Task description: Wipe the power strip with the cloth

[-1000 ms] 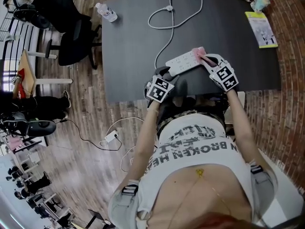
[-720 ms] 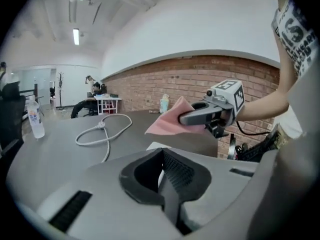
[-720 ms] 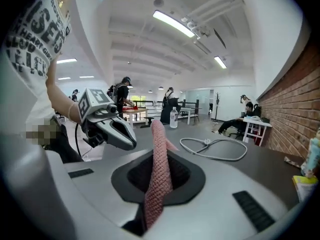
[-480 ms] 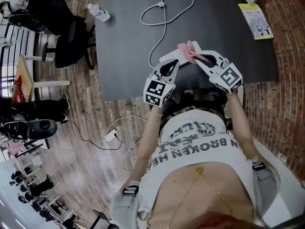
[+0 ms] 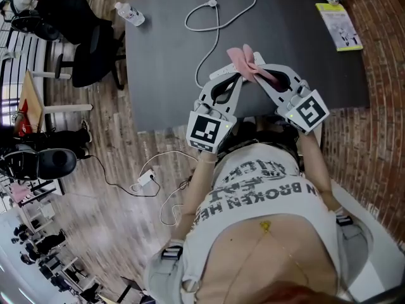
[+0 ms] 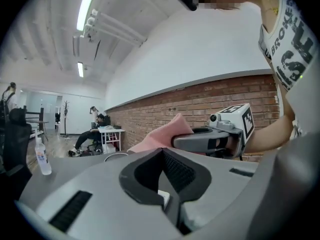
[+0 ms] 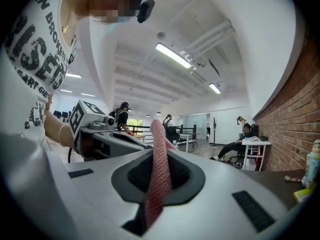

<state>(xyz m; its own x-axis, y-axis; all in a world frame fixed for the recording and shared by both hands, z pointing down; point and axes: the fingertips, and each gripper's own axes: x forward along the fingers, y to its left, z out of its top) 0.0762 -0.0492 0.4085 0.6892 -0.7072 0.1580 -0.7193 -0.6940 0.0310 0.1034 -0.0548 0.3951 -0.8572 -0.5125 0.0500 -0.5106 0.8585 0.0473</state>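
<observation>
An open office, with swivel chairs (image 5: 88, 50), desks (image 6: 111, 130), ceiling strip lights (image 6: 88, 6) and a brick wall (image 6: 210, 100).

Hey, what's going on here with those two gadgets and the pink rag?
A person holds a two-jaw gripper in each hand over a dark table. The left gripper is shut on something white, apparently one end of the power strip. The right gripper pinches a pink cloth right beside it. Wiping looks about to start.
</observation>
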